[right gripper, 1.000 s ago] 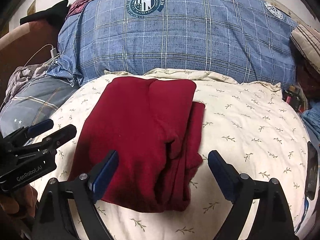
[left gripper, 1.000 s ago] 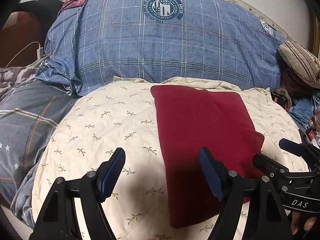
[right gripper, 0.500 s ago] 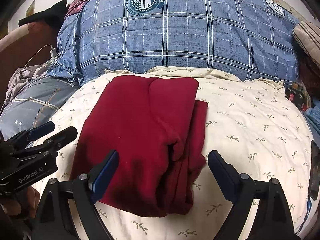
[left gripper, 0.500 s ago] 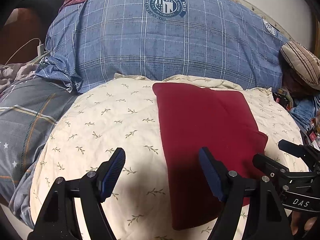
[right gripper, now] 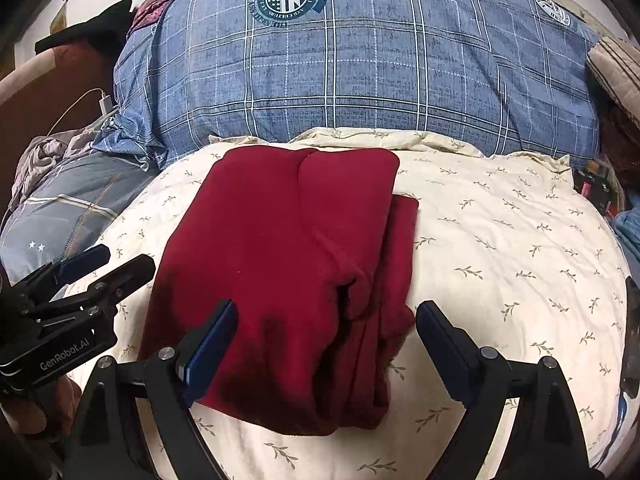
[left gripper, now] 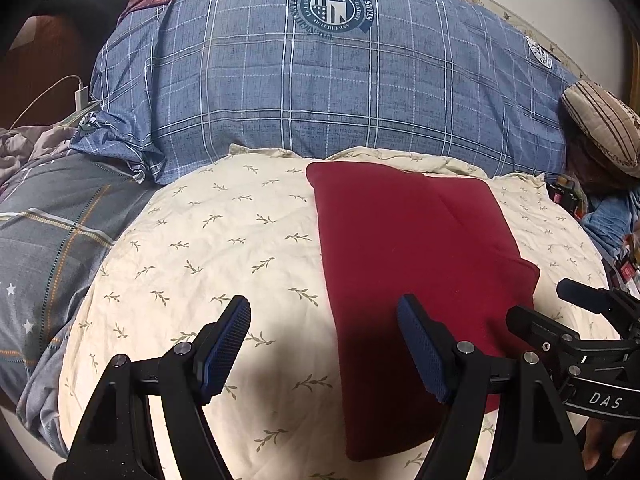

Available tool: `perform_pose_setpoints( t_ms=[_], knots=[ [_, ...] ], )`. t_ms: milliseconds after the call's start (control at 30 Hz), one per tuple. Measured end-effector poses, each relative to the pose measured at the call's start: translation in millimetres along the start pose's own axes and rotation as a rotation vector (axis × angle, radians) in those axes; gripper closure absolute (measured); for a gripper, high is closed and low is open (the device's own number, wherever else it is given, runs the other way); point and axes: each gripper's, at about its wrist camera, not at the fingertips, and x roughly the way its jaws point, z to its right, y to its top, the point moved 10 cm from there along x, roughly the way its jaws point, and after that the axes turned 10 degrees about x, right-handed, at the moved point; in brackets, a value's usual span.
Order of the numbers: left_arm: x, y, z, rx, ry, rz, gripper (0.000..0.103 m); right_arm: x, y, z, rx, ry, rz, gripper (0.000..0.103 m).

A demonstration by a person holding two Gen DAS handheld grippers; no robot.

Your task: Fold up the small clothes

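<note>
A dark red garment (left gripper: pixel 416 264) lies folded in a flat rectangle on a cream leaf-print pillow (left gripper: pixel 208 248). In the right wrist view the garment (right gripper: pixel 288 264) shows layered folds along its right side. My left gripper (left gripper: pixel 324 344) is open and empty, hovering over the garment's near left edge. My right gripper (right gripper: pixel 326 340) is open and empty, hovering above the garment's near end. Each gripper shows at the edge of the other's view: the right one in the left wrist view (left gripper: pixel 576 320), the left one in the right wrist view (right gripper: pixel 100 268).
A large blue plaid pillow (left gripper: pixel 328 92) stands behind the cream one (right gripper: pixel 520 248). Grey plaid bedding (left gripper: pixel 48 240) lies at the left, with a white charger and cable (left gripper: pixel 80 94). A striped brown cushion (left gripper: pixel 604 128) and small clutter (right gripper: pixel 596 188) sit at the right.
Both grippers have drifted slightly, so the garment sits a little lower and nearer in both views. The garment and both open jaws are unchanged.
</note>
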Motion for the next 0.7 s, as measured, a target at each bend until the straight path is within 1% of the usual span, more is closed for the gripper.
perform_pose_setpoints(
  t_ms=[700],
  knots=[
    [3.4,-1.5,0.2,-0.008,0.011,-0.007,0.028,1.5,-2.1,-2.4,-0.011,0.004,-0.008,0.011]
  ],
)
